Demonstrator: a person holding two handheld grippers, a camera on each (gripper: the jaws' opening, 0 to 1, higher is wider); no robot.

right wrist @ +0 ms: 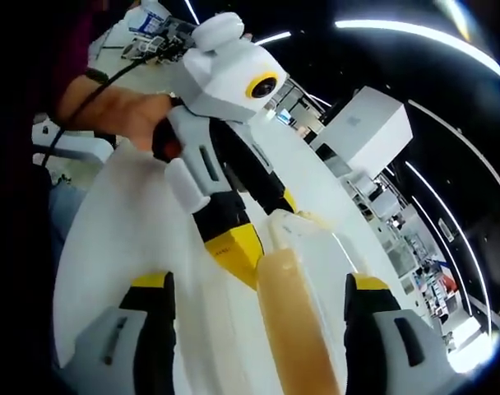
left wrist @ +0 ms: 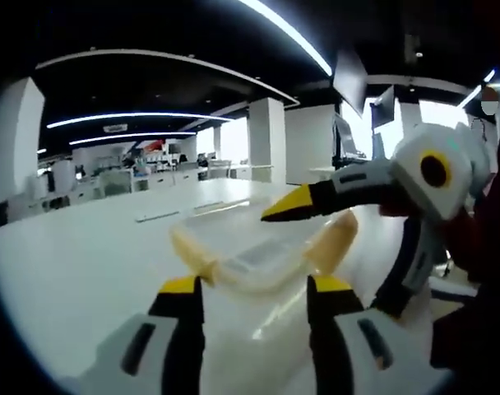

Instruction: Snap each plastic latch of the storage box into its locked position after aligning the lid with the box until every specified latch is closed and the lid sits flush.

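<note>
Material: clear plastic storage box [left wrist: 254, 251] with pale amber latches, lying on a white desk [left wrist: 85, 263].
Box position: in the left gripper view it sits just ahead of that view's own jaws, near the desk edge closest to the camera, its lid [left wrist: 258, 234] on top; whether the lid sits flush I cannot tell.
Latches: in the left gripper view one amber latch [left wrist: 192, 251] shows at the box's left end and another [left wrist: 336, 239] at its right end. In the right gripper view a long amber latch [right wrist: 295, 325] runs between that view's jaws, up against the box side [right wrist: 295, 226]; locked or not is unclear.
Left gripper [left wrist: 254, 288]: jaws spread wide, released, yellow-tipped and black, flanking the near end of the box without clearly touching it. In the right gripper view it comes in from the upper left, held by a hand [right wrist: 131, 107], its yellow tip down by the box beside the latch.
Right gripper [right wrist: 258, 288]: jaws wide apart, grasping nothing, the amber latch lying in the gap. In the left gripper view it enters from the right, one yellow tip over the lid; contact is unclear.
Surroundings: open office with white pillars [left wrist: 266, 140], ceiling light strips [left wrist: 287, 33], distant desks.
</note>
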